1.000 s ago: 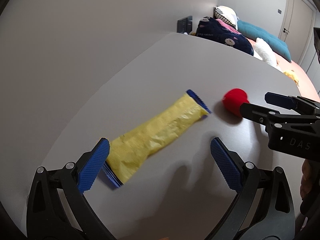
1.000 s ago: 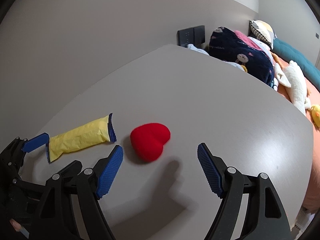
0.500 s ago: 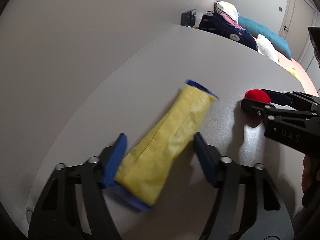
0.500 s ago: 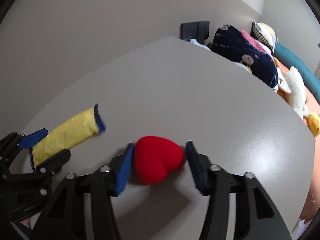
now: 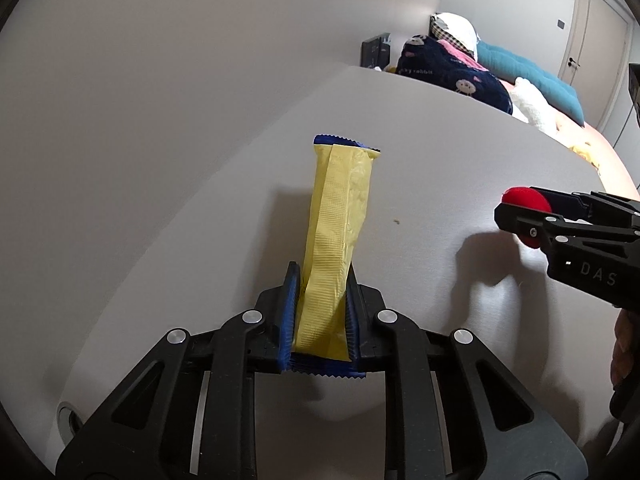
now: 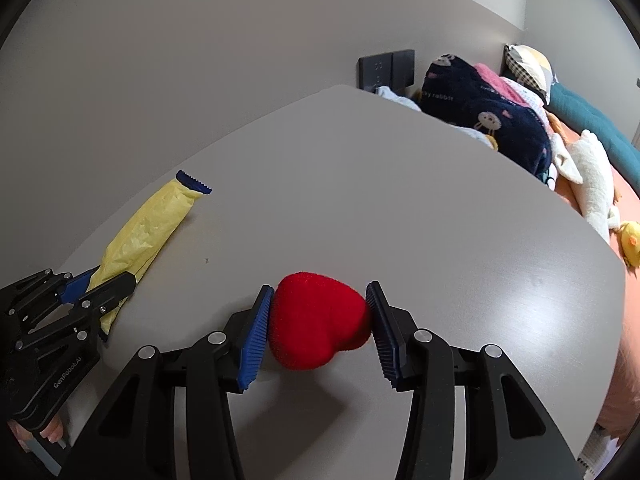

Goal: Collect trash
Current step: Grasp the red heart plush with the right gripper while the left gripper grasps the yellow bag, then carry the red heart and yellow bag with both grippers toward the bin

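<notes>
On the grey tabletop (image 6: 400, 200) I count two pieces of trash: one long yellow crinkled-plastic wrapper with blue serrated ends (image 5: 336, 232) and one red heart-shaped foam piece (image 6: 316, 320). I am working two black two-finger grippers with blue ribbed pads, one left (image 5: 320, 312) and one right (image 6: 318, 332). Beyond the table I count one dark blue printed blanket (image 6: 488, 116), one teal cushion (image 5: 532, 80) and one checked pillow (image 6: 528, 64).
</notes>
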The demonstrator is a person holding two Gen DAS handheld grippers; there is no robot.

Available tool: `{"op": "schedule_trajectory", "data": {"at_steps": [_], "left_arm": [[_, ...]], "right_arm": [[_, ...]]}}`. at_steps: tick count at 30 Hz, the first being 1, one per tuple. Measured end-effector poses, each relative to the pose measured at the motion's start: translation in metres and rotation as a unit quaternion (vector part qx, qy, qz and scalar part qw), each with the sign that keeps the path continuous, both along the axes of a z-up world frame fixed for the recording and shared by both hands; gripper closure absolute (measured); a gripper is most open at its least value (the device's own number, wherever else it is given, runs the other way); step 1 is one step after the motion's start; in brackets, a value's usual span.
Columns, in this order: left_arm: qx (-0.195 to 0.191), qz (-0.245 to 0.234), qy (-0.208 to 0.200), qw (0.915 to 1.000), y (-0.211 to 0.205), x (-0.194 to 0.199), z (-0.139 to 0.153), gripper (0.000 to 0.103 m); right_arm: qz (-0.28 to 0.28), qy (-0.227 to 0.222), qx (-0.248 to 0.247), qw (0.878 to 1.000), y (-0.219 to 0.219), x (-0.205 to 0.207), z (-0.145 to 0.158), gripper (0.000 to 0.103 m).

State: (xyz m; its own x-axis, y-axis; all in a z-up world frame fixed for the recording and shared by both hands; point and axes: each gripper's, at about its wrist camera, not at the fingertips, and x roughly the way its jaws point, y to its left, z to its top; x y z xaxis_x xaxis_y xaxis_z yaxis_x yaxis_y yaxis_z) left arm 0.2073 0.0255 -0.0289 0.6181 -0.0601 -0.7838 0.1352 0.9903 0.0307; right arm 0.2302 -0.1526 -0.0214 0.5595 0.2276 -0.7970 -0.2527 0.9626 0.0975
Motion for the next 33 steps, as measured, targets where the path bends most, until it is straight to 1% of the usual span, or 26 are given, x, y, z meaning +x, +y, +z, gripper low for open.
{"op": "schedule_trajectory", "data": {"at_steps": [6, 18, 27, 33], "left_arm": [[0.001, -0.009, -0.014, 0.9999, -0.016, -0.018, 0.019, 0.083], [-0.006, -0.031, -0.033, 0.999, -0.056, -0.057, 0.047, 0.083], [-0.013, -0.056, -0.041, 0.9975, -0.095, -0.089, 0.058, 0.083], [-0.016, -0.065, -0.047, 0.9966, -0.113, -0.106, 0.066, 0.083]], "right_arm": [[-0.007, -0.009, 0.008, 1.0, -0.016, -0.016, 0.015, 0.054], [-0.025, -0.03, 0.016, 0.999, -0.058, -0.064, 0.046, 0.054], [-0.044, -0.043, 0.022, 0.998, -0.093, -0.106, 0.061, 0.054], [-0.053, -0.055, 0.027, 0.997, -0.112, -0.131, 0.071, 0.054]]}}
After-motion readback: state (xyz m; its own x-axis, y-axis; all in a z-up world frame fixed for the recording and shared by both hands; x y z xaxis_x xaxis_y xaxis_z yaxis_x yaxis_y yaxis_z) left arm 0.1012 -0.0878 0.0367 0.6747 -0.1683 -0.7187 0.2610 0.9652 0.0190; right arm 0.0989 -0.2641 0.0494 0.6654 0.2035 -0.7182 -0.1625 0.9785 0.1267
